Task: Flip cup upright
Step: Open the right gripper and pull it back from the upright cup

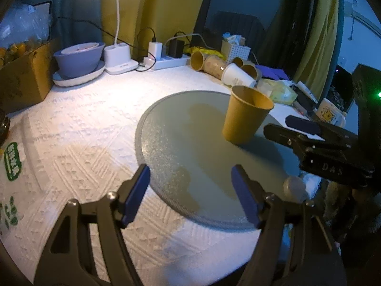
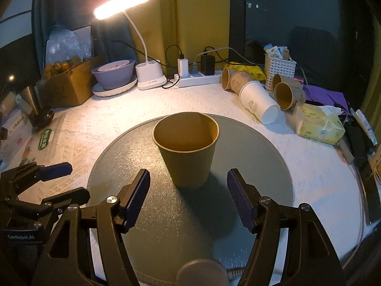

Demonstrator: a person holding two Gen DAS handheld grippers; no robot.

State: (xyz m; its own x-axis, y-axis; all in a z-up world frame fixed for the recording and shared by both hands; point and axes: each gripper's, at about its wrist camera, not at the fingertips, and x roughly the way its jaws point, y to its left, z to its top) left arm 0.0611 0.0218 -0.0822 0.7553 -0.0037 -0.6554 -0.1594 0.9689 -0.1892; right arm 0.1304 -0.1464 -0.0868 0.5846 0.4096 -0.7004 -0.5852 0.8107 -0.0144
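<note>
**Layout of the table**

The paper cup (image 2: 188,150) stands upright on the round mat (image 2: 133,166), which lies on the table (image 2: 142,104). The right gripper (image 2: 188,197) sits just before the cup; the left gripper (image 2: 57,178) lies to its left. Behind the mat, left to right: cardboard box (image 2: 69,88), bowl (image 2: 114,74) on a plate (image 2: 104,91), desk lamp (image 2: 150,76), power strip (image 2: 200,79), toppled cups (image 2: 257,97), basket (image 2: 279,70).

The left black plastic two-finger gripper (image 1: 190,193) has cut-out triangular arms, silver screw heads at the joints and ribbed dark-blue rubber pads (image 1: 136,194). The right black plastic two-finger gripper (image 2: 188,197) is built alike, with toothed dark-blue pads (image 2: 137,199); its body carries raised "DAS" lettering in the left wrist view.
</note>
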